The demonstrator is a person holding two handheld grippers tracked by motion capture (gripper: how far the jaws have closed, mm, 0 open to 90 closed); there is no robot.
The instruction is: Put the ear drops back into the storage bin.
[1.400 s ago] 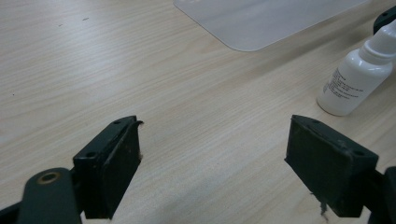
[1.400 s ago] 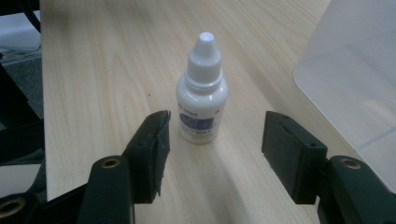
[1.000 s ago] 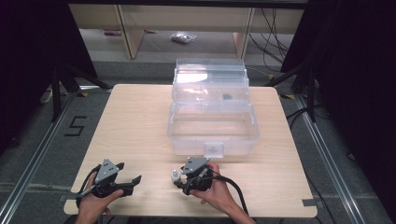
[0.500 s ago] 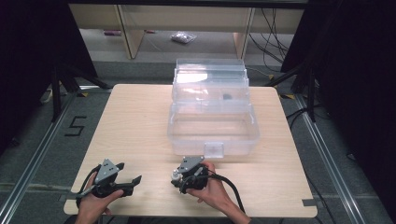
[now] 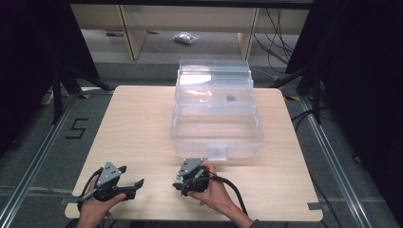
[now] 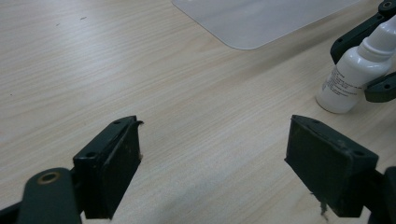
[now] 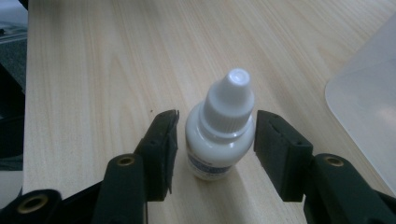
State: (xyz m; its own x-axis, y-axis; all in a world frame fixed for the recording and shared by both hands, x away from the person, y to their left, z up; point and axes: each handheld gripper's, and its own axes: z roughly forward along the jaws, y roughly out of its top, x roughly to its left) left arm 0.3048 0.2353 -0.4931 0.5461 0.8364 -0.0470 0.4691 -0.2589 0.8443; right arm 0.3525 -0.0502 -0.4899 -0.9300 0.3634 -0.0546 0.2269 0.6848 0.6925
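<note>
Pale wood table (image 5: 142,123) gives you bare room across its left half; your clear plastic case (image 5: 216,128) fills the middle toward the far edge. Your right gripper (image 7: 215,135) brackets a small white dropper bottle (image 7: 219,135) standing upright near the front edge, its jaws just closing in, slim gaps still showing either side. Its label print is too blurred to read. Your left gripper (image 6: 212,158) rests wide apart, nothing between.
</note>
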